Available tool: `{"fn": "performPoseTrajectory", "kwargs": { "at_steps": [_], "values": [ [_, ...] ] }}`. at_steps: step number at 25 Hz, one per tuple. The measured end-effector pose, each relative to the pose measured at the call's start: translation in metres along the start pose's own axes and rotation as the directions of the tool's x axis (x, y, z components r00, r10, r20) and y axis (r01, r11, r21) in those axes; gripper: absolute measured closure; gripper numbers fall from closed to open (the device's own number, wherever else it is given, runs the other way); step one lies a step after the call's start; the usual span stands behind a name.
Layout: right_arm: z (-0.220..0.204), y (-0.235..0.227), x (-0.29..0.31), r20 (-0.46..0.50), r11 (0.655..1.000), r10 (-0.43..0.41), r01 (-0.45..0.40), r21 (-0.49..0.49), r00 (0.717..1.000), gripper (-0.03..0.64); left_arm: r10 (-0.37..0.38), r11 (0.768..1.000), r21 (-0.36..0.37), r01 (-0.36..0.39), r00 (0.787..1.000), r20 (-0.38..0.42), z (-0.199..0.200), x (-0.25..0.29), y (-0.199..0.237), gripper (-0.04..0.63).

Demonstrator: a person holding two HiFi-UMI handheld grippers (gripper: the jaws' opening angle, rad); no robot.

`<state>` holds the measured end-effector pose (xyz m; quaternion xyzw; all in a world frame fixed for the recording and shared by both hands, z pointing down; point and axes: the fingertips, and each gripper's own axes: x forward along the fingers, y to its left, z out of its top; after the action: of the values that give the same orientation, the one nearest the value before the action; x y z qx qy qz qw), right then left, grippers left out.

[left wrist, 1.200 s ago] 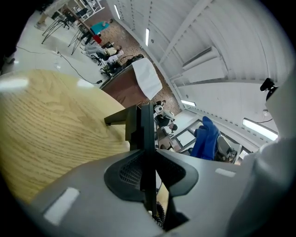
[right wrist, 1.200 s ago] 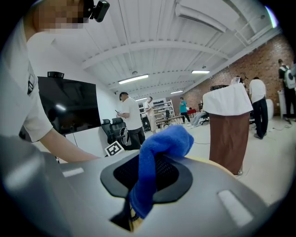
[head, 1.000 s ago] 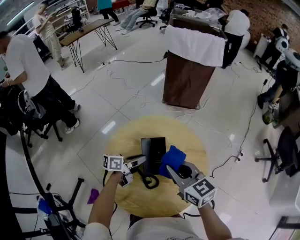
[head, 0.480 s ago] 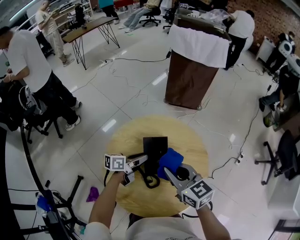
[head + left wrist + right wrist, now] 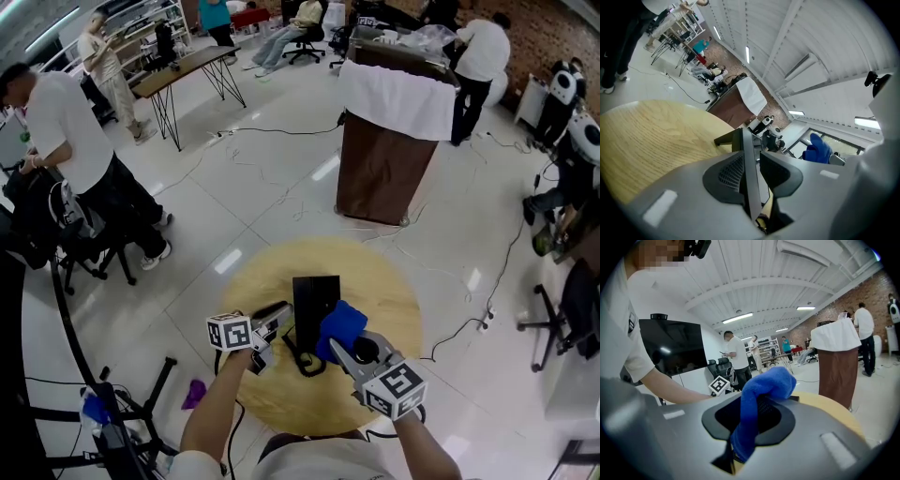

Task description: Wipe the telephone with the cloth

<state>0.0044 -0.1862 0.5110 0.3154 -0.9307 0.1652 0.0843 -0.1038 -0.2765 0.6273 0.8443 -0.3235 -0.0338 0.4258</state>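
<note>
A black telephone (image 5: 315,296) lies on the round wooden table (image 5: 380,272), its coiled cord (image 5: 302,362) trailing toward me. My left gripper (image 5: 282,315) is at the phone's left edge. In the left gripper view the phone's thin black edge (image 5: 746,158) stands between the jaws of this gripper (image 5: 753,174); it lies against the left pad, a slit shows at the right pad, and the jaws have just been closing a little. My right gripper (image 5: 343,343) is shut on a blue cloth (image 5: 339,325), which rests against the phone's right side. The cloth (image 5: 758,398) drapes over that gripper's jaws (image 5: 751,420).
A brown lectern with a white cover (image 5: 395,141) stands beyond the table. A person in a white shirt (image 5: 80,155) and a black chair (image 5: 70,248) are at the left. Cables (image 5: 469,314) cross the floor. Black stand legs (image 5: 131,412) sit at my lower left.
My left gripper has lifted and rolled a little at the phone's left edge. The phone sits slightly farther from me. The right gripper and cloth have hardly moved.
</note>
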Motion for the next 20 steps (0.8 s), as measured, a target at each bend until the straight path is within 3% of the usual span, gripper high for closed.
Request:
{"fn": "performPoseTrajectory", "kwargs": {
  "at_steps": [11,20],
  "values": [
    [0.010,0.030,-0.021,0.058,0.998,-0.055,0.057,-0.035,0.997,0.555,-0.058,0.982,0.184,0.036,0.991,0.117,0.009,-0.031,-0.096,0.518],
    [0.015,0.072,-0.043,0.089,0.991,-0.113,0.119,-0.066,0.990,0.555,-0.095,0.926,0.375,0.033,0.984,0.150,0.000,-0.072,-0.175,0.554]
  ]
}}
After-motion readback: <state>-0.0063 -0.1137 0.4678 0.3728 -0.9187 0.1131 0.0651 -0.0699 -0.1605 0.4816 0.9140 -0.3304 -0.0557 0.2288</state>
